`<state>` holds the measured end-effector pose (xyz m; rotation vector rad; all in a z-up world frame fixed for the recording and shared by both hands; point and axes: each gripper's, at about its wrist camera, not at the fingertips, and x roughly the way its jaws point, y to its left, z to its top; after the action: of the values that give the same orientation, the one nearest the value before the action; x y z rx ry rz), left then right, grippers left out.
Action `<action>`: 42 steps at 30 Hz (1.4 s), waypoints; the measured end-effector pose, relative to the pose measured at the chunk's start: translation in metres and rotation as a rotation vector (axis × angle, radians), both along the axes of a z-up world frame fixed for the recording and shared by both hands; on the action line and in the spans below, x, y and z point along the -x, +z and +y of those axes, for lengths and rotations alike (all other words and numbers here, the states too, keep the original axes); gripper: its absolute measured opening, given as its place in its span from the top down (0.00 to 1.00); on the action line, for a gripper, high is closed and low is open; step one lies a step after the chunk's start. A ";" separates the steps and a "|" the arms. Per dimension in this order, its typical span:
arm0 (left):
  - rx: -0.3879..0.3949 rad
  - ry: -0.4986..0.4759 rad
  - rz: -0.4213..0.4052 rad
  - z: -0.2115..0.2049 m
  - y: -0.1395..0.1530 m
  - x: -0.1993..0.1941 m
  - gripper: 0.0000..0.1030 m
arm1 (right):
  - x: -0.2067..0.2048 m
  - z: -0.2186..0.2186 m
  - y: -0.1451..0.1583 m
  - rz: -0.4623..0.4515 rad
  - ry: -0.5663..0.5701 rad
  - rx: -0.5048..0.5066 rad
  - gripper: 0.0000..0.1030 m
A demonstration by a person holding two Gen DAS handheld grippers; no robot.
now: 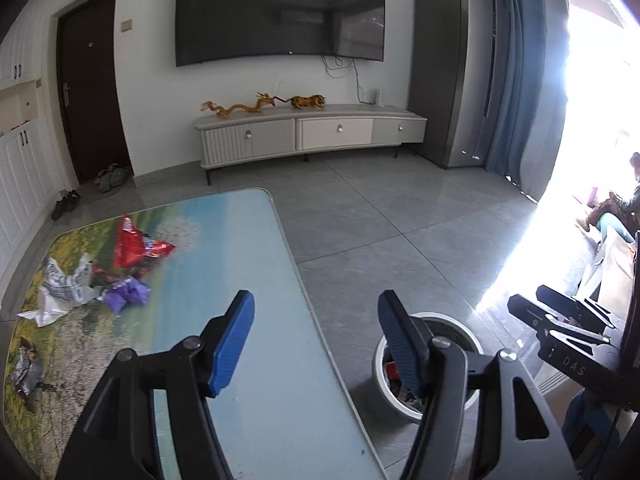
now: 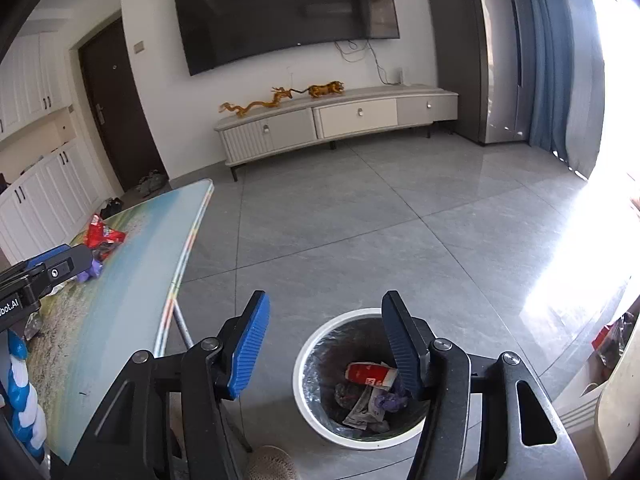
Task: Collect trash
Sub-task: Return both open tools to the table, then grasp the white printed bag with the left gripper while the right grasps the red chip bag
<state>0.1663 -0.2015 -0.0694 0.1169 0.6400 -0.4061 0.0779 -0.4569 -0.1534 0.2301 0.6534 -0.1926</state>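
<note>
My left gripper [image 1: 316,320] hangs open over the near right part of the table [image 1: 256,320], nothing between its blue pads. Trash lies at the table's left: a red wrapper [image 1: 136,245], a purple wrapper [image 1: 126,294], crumpled white plastic [image 1: 66,286] and a dark scrap [image 1: 26,368]. My right gripper [image 2: 326,324] is open and empty above the white-rimmed bin [image 2: 320,336] on the floor. In the bin lie a red and white carton [image 2: 368,374], purple wrap and paper. The bin [image 1: 460,330] also shows right of the table in the left wrist view, partly hidden by a finger.
A grey tiled floor [image 2: 380,220] stretches to a low TV cabinet [image 1: 312,132] under a wall TV. White cupboards and a dark door [image 1: 90,80] stand at left. A person [image 1: 624,208] sits by the bright window at right. The table's leg [image 2: 182,326] stands left of the bin.
</note>
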 end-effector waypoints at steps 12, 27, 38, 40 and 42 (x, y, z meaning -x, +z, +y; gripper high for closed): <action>0.031 0.179 -0.096 0.108 0.032 0.037 0.39 | 0.004 0.075 0.048 -0.079 0.152 0.052 0.40; 0.082 0.336 -0.126 0.214 0.034 0.044 0.39 | -0.013 0.173 0.080 -0.088 0.301 0.130 0.39; 0.157 0.400 -0.040 0.303 0.002 0.021 0.31 | -0.059 0.222 0.072 -0.049 0.407 0.125 0.37; 0.155 0.399 -0.030 0.318 -0.002 0.013 0.31 | -0.073 0.228 0.066 -0.036 0.424 0.120 0.36; 0.158 0.385 -0.008 0.330 -0.006 0.002 0.30 | -0.090 0.235 0.059 -0.023 0.444 0.113 0.36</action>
<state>0.1639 0.1282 -0.0757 -0.1540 0.6040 -0.0828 0.1677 -0.2222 -0.0949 -0.0249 0.6526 0.1987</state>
